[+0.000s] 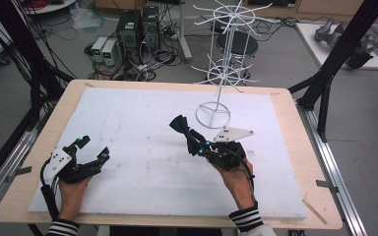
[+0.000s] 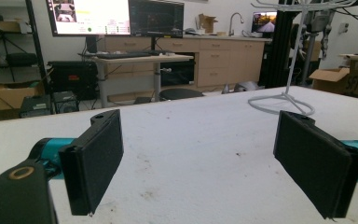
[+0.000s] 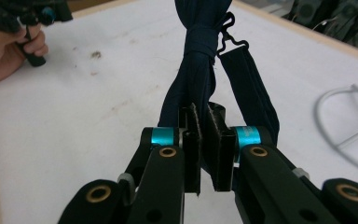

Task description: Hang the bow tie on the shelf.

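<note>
**Bow tie clamped in right gripper, left gripper idle**

Right gripper [image 1: 197, 145] is pinching a dark navy bow tie [image 3: 205, 51], jaws nearly closed on the fabric; the tie is sticking out beyond the jaws, lifted over the white foam board [image 1: 128, 132], near the wire rack's [image 1: 226, 64] ring base. Left gripper [image 1: 92, 150] is resting low at the board's left, jaws spread wide and holding nothing.

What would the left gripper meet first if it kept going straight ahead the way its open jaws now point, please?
Probably nothing on the board: the left gripper looks across bare white board to its far edge. The white wire rack stands off to the right of that line, though depth is hard to judge.
</note>
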A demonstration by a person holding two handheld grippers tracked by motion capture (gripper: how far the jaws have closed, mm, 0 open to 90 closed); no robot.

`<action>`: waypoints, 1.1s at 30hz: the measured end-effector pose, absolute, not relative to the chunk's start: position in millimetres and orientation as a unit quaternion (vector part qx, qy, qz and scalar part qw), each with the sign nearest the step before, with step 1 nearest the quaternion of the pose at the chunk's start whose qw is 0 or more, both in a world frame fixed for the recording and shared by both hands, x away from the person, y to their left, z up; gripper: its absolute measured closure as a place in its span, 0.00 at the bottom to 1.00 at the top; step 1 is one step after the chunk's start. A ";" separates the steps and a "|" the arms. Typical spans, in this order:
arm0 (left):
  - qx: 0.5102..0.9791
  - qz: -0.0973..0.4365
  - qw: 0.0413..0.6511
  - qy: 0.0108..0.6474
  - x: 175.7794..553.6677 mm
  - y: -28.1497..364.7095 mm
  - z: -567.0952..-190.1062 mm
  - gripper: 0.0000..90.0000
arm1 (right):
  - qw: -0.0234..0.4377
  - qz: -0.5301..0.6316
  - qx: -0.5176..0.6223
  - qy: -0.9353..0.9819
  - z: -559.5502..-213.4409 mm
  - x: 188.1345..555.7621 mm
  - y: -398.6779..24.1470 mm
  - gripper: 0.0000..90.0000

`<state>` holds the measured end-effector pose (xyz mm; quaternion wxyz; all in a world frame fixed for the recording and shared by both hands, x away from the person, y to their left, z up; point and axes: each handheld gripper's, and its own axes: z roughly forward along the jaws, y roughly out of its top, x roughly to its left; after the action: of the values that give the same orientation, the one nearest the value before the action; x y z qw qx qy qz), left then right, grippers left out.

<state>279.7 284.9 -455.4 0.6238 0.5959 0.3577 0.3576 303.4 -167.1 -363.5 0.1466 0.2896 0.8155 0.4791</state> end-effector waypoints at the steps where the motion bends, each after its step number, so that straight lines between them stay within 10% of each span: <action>1: 0.596 0.357 0.624 0.358 279.7 284.9 -455.3 0.18 | 0.152 0.482 0.291 0.812 -361.7 303.0 -168.7 0.95; 33: 0.596 0.357 0.624 0.358 279.7 285.1 -455.4 0.18 | 0.248 0.554 0.349 0.714 -306.0 303.2 -237.8 0.95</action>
<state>279.7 285.1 -455.4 0.6245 0.5956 0.3578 0.3568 303.2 -237.8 -306.0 0.2482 0.3493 0.7140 0.5537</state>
